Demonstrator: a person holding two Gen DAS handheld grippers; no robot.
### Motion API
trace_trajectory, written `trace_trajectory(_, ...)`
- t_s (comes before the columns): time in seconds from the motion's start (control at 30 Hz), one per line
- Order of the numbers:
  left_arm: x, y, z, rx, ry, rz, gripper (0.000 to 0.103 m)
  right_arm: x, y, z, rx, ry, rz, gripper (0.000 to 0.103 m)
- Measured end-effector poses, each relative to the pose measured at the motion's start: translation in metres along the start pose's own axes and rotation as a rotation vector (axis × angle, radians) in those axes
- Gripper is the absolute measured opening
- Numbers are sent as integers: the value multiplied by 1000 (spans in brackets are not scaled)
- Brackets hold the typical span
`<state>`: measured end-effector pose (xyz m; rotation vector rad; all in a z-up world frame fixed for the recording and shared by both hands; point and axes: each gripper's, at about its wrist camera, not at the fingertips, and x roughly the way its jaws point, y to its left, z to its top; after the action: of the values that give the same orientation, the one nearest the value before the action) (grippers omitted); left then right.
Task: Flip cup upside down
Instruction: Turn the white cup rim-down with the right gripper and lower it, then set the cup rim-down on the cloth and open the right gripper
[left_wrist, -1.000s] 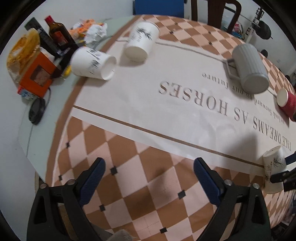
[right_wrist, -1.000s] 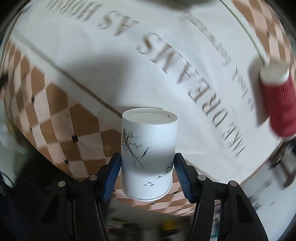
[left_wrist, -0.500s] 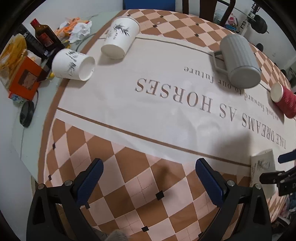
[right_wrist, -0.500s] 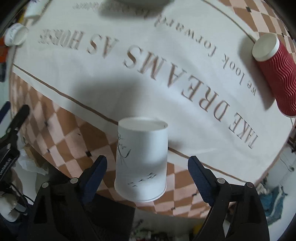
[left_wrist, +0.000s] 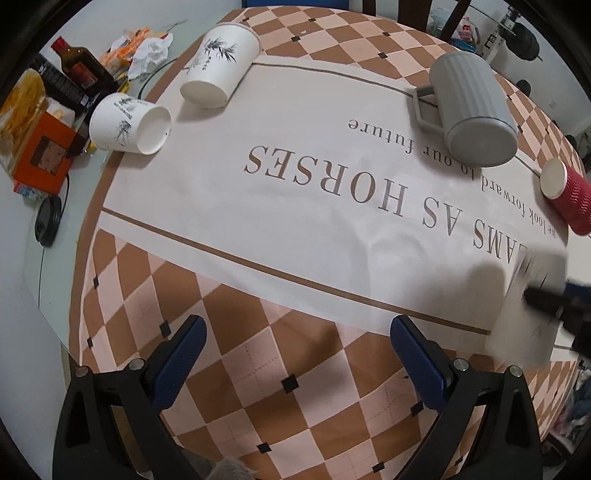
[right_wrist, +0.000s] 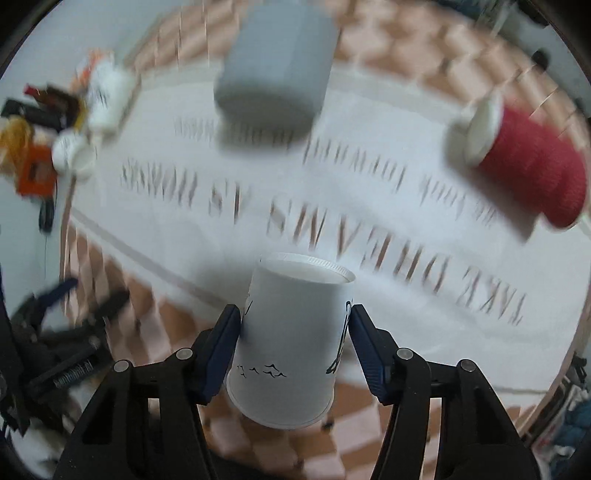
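Note:
A white paper cup with black bird and reed print (right_wrist: 291, 339) sits between the blue fingers of my right gripper (right_wrist: 295, 332), which is shut on its sides; its base points away from the camera. The same cup shows blurred at the right edge of the left wrist view (left_wrist: 528, 310). My left gripper (left_wrist: 295, 354) is open and empty above the checkered cloth near the table's front edge.
On the cloth (left_wrist: 332, 192) lie two white printed cups (left_wrist: 129, 123) (left_wrist: 219, 64), a grey ribbed mug (left_wrist: 472, 107) and a red ribbed cup (left_wrist: 567, 199). Bottles, an orange box (left_wrist: 44, 155) and wrappers crowd the far left.
My right gripper opened around the cup half a second ago and has now shut on it again. The right view swung up fast and is blurred. The left gripper drew back slightly.

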<state>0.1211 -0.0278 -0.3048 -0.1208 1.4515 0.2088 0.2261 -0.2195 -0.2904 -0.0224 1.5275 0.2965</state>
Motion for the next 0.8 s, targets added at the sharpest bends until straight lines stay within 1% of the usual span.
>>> trace_trajectory(0.03, 1, -1, 0, -1, 4, -3, 102, -6, 2, 1, 0, -64, -13, 62)
trace_trajectory(0.1, 4, -4, 1, 9, 7, -4, 102, -15, 7, 0, -8, -213, -67, 62)
trace_trajectory(0.2, 8, -8, 2, 35, 7, 0, 102, -18, 10, -3, -14, -382, -149, 62)
trace_trajectory(0.27, 11, -12, 0, 57, 11, 1, 102, -18, 14, -13, -17, -459, -187, 62)
trace_trajectory(0.37, 11, -15, -3, 93, 5, -2, 102, -15, 20, -33, -29, -532, -230, 62)
trace_trajectory(0.47, 11, -19, -9, 146, -5, 4, 102, -13, 27, -53, -43, -572, -257, 63)
trace_trajectory(0.53, 12, -21, -11, 168, -7, 3, 102, -12, 28, -65, -38, -578, -273, 63)
trace_trajectory(0.7, 6, -23, -20, 192, -26, -8, 102, -5, 24, -80, 9, -522, -265, 64)
trace_trajectory(0.77, 0, -25, -23, 203, -43, -3, 102, -7, 20, -84, 46, -492, -245, 69)
trace_trajectory(0.8, -5, -26, -25, 210, -57, 2, 102, -11, 19, -87, 63, -484, -246, 78)
